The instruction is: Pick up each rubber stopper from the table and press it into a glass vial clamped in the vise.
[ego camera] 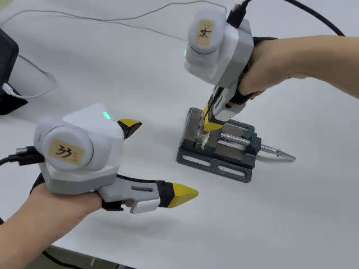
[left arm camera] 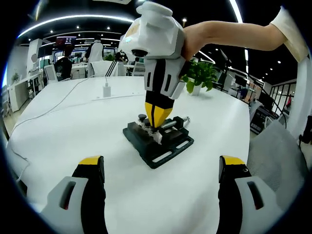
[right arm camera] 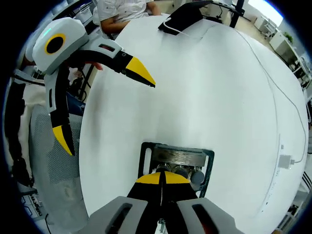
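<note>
Nearest, at 7 o'clock in the head view, the left gripper hovers over the table, jaws wide open and empty. At its 3 o'clock the right gripper points straight down into the vise, jaws closed tip to tip over a row of vials. I judge this the pressing step. A dark, round stopper caps the end vial. Next comes a firm, plumb push.

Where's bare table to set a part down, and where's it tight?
Free: the table in front of and right of the vise, and the broad stretch between vise and the black device at far left. Crowded: right over the vise, where the shut right claw points down at the vials, and near left, under the open left claw.
</note>
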Demonstrator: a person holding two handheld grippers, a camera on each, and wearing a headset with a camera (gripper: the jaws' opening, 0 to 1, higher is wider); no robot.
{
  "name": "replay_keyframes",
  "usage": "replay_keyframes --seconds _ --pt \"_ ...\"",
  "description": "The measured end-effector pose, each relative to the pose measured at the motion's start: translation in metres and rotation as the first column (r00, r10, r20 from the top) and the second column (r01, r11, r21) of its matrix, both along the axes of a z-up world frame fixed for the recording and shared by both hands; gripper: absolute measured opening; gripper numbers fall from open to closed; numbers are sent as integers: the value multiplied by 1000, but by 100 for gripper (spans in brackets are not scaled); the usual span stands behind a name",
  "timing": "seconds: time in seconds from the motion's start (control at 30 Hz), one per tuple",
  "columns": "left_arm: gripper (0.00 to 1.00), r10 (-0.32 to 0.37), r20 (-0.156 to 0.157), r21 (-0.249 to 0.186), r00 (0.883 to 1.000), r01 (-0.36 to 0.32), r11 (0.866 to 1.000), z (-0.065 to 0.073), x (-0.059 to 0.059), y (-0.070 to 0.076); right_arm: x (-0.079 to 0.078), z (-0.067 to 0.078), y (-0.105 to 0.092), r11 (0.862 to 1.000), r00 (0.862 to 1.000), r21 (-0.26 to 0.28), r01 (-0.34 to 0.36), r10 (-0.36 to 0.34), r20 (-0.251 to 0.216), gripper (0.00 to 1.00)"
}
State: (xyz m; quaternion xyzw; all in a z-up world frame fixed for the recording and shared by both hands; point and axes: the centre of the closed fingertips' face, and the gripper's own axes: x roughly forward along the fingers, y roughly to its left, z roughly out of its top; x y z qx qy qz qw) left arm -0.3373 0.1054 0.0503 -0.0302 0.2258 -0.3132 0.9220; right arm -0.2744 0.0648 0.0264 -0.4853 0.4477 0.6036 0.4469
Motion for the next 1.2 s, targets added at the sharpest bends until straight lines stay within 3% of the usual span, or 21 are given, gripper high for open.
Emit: replay_keyframes --seconds 0.07,0.13,0.2,0.37,0.63,0.77,0.87,0.93,1.03,1.07,1.2 --pt "97 3 3 2 1000 -3 1000 2 0 1 2 0 5 998 999 35 50 -50 -10 0" --pt "97 3 4 -1 1000 -3 1000 5 0 0 1 1 3 998 1000 55 1 -1 11 0" --pt "97 -4 6 5 1000 4 1000 6 0 -2 -2 2 2 998 999 58 32 -33 12 0" --pt "97 -19 6 12 1000 19 1000 9 0 -4 -3 4 3 994 999 104 35 -38 22 0" --pt "98 -29 10 29 1000 28 999 14 -2 -3 -2 5 -1 969 995 231 92 -98 14 0" --pt "98 -28 10 34 1000 27 999 16 -3 -2 2 5 -1 957 992 262 121 -128 12 0" --pt "98 -27 10 39 1000 26 999 16 -4 -1 5 5 -1 949 989 286 131 -145 30 1" --pt "98 -24 8 41 1000 24 999 16 -4 0 8 7 -3 942 986 307 138 -161 49 7" --pt "98 -23 4 48 1000 23 999 15 -5 2 -2 7 -4 914 976 347 211 -213 -33 24" --pt "98 -21 3 48 1000 21 999 15 -6 2 -3 9 -5 897 971 375 234 -238 -37 26" --pt "98 -10 -4 43 1000 11 999 14 -7 4 -6 11 -13 854 956 439 281 -291 -44 38"
